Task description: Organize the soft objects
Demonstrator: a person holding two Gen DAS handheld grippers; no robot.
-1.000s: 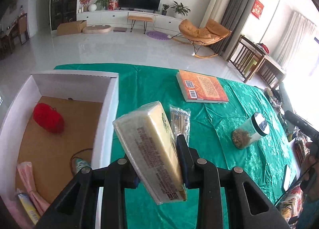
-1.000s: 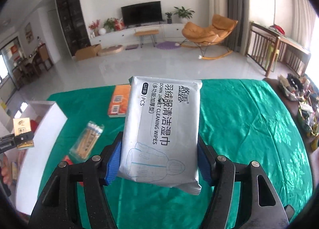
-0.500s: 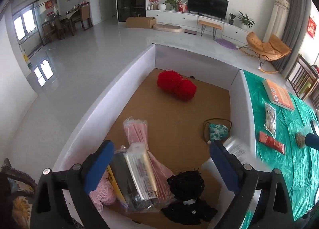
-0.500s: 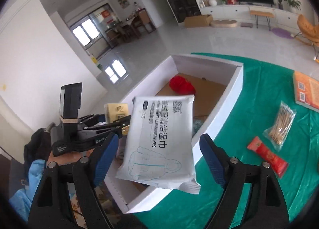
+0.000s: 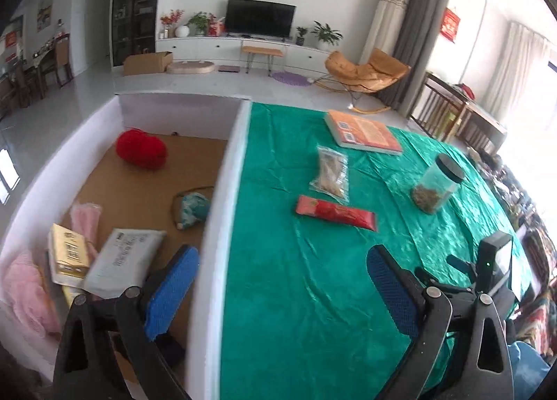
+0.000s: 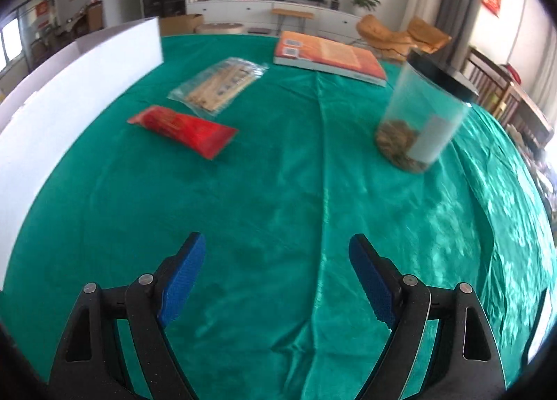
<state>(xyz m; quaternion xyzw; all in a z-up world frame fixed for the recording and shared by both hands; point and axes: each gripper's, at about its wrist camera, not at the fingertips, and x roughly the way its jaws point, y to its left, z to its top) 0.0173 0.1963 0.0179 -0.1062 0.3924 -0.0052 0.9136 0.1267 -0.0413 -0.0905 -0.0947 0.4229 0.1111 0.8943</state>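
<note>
Red packet [image 6: 182, 130] lay on the green cloth [image 6: 278, 208], ahead-left of the right gripper [image 6: 275, 274] — long axis crosswise. Both grippers, including the left gripper [image 5: 282, 290], stood released and empty — white box [image 5: 222, 191] lay left.

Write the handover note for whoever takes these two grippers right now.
Left gripper: open, empty, over the box's wall.
Right gripper: open, empty, over the green cloth.
In the white box: wipes pack, yellow pack, red yarn, pink items, small teal pouch.
On the cloth: red packet, clear bag of sticks, book, jar.
Left: probably the red packet and bag.
</note>
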